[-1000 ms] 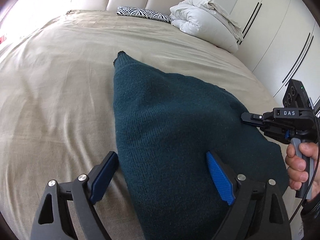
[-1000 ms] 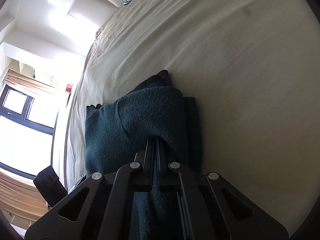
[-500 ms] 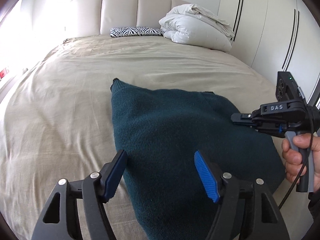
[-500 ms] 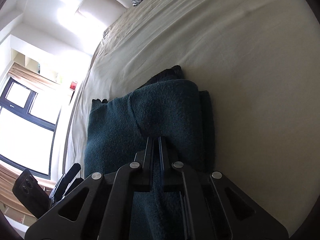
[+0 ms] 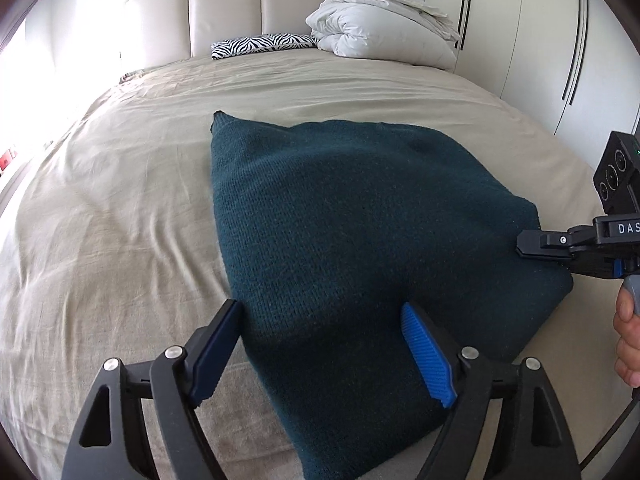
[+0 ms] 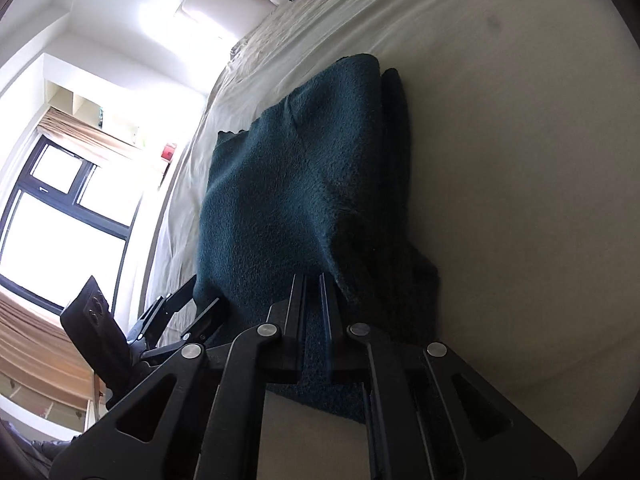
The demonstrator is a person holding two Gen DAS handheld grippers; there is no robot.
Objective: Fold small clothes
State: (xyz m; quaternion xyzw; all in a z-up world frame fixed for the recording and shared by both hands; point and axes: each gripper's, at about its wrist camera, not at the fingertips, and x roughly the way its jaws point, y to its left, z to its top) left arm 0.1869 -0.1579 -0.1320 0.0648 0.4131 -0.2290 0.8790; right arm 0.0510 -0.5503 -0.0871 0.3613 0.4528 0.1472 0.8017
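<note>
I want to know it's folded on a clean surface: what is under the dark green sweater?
The dark green sweater lies on the beige bed sheet, which shows all around it. Whatever sits directly beneath the knit is covered.

Dark teal knit sweater, folded, flat on beige bedsheet, right edge lifted.

The left wrist camera is sitting just behind the left hand-held gripper, looking down the bed toward the headboard from close above the dark teal sweater. The right wrist camera is riding behind the right hand-held gripper, rolled sideways and facing across the bed toward the window. Both views are sharing the sweater, the bedspread, the zebra pillow and each other's gripper.
</note>
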